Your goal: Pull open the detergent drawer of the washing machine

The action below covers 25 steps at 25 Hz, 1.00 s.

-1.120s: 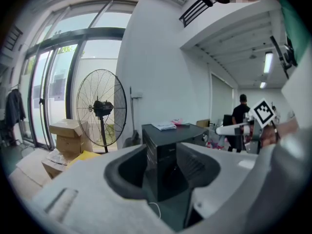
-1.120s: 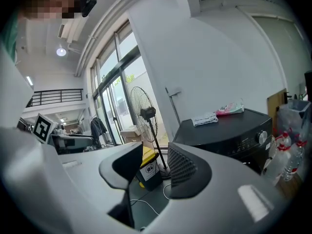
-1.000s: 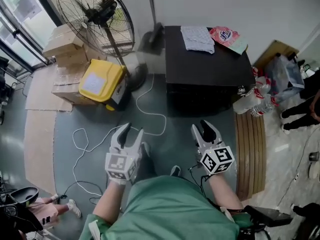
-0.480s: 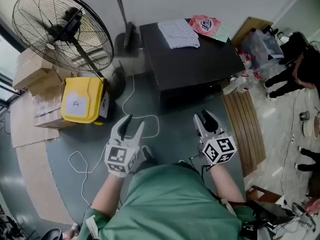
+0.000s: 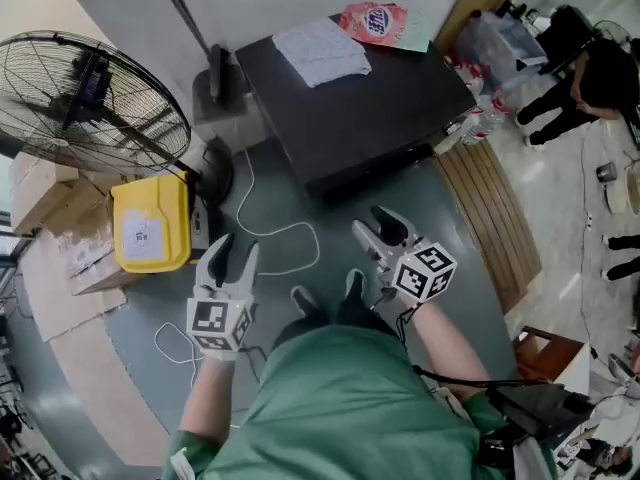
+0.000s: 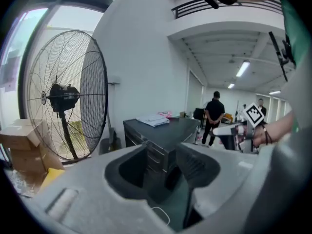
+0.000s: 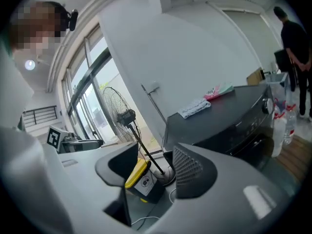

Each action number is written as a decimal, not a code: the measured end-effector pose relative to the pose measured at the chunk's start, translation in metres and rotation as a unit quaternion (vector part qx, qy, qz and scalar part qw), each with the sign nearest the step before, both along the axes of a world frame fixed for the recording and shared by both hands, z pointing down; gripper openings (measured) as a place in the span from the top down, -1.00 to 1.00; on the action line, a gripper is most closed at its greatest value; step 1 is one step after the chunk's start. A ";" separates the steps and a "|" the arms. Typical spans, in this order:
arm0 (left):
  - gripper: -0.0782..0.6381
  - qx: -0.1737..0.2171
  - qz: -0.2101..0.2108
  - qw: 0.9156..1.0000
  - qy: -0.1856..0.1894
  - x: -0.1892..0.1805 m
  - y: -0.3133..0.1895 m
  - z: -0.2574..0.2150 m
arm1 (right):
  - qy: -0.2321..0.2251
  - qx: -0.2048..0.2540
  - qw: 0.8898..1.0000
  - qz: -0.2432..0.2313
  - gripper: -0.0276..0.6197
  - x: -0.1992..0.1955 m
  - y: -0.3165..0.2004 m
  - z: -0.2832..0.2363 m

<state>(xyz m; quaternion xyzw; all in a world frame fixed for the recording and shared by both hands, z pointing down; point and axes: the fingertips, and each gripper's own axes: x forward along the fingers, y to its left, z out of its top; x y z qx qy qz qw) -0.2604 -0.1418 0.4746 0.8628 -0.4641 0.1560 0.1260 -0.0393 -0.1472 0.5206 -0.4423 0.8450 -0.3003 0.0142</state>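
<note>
The black washing machine [image 5: 350, 98] stands against the wall, ahead of both grippers and well out of reach. Only a narrow strip of its front panel [image 5: 385, 166] shows in the head view, and I cannot make out the detergent drawer. In the right gripper view the front with a knob [image 7: 265, 106] is at the right. My left gripper [image 5: 236, 253] is open and empty above the floor, aimed at the machine's corner [image 6: 156, 145]. My right gripper [image 5: 378, 230] hangs level with it; its jaws are opening with nothing between them.
A folded towel [image 5: 322, 50] and a pink packet [image 5: 372, 20] lie on the machine. A big floor fan [image 5: 80, 98], a yellow box [image 5: 150, 223] and cardboard boxes [image 5: 50, 228] stand at the left. A white cable [image 5: 270, 233] lies ahead; a wooden slat platform [image 5: 490, 218] and a person [image 5: 590, 78] are at the right.
The view has swung, so the machine now sits turned and further right. The left gripper has shifted left and lower in the picture. The right gripper's jaws stand wider.
</note>
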 end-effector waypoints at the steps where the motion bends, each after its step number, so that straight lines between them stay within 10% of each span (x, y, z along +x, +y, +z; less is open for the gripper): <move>1: 0.26 -0.002 -0.006 1.000 -0.002 0.002 -0.003 0.001 | -0.016 -0.009 1.000 -0.006 0.27 0.002 -0.006 0.009; 25: 0.27 -0.066 -0.117 0.990 -0.031 0.025 -0.005 0.024 | -0.197 -0.174 0.962 -0.079 -0.07 -0.016 -0.115 0.195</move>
